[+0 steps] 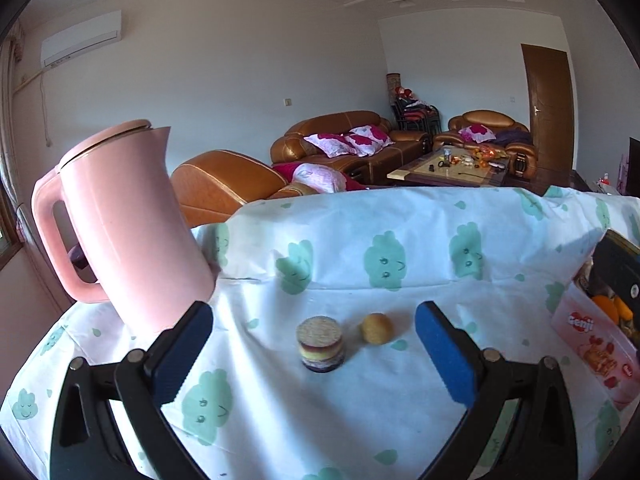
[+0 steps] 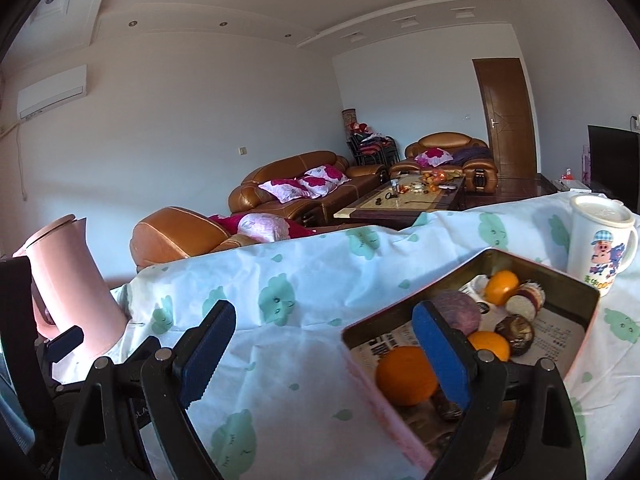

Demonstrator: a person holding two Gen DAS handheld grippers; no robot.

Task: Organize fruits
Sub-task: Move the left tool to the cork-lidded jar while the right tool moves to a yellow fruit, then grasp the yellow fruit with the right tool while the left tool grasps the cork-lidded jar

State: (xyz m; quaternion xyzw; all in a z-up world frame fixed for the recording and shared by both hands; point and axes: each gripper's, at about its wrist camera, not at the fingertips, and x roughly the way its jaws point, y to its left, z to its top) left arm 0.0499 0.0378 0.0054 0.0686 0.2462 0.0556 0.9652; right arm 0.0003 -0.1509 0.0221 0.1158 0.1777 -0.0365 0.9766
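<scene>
Blue-padded jaws of my left tool (image 1: pixel 314 354) stand wide apart with nothing held, framing two loose pieces on the white cloth-covered surface with green cloud prints (image 1: pixel 360 412): a short layered cylinder with a tan top and dark base (image 1: pixel 320 344) and, just beside it on the right, a small round yellow-brown fruit (image 1: pixel 377 328). My right tool (image 2: pixel 324 356) is equally wide and empty, hanging over the near corner of the pink rectangular tin with a gold interior (image 2: pixel 380 396), which already carries oranges (image 2: pixel 406 376), a purple round piece (image 2: pixel 456 310) and some darker items.

I judge the step in hand to be fetching one of the loose pieces with the left tool. To do it well I would centre the jaws on the yellow-brown fruit alone, come down low, and close gently so it doesn't roll into the cylinder.

Room is good in the middle. The tall pink plastic kettle (image 1: pixel 128 232) stands close on the left, touching distance from that jaw, and the tin's wall rises at right. A white cartoon mug (image 2: pixel 600 244) sits behind the tin, near the surface's far edge.
</scene>
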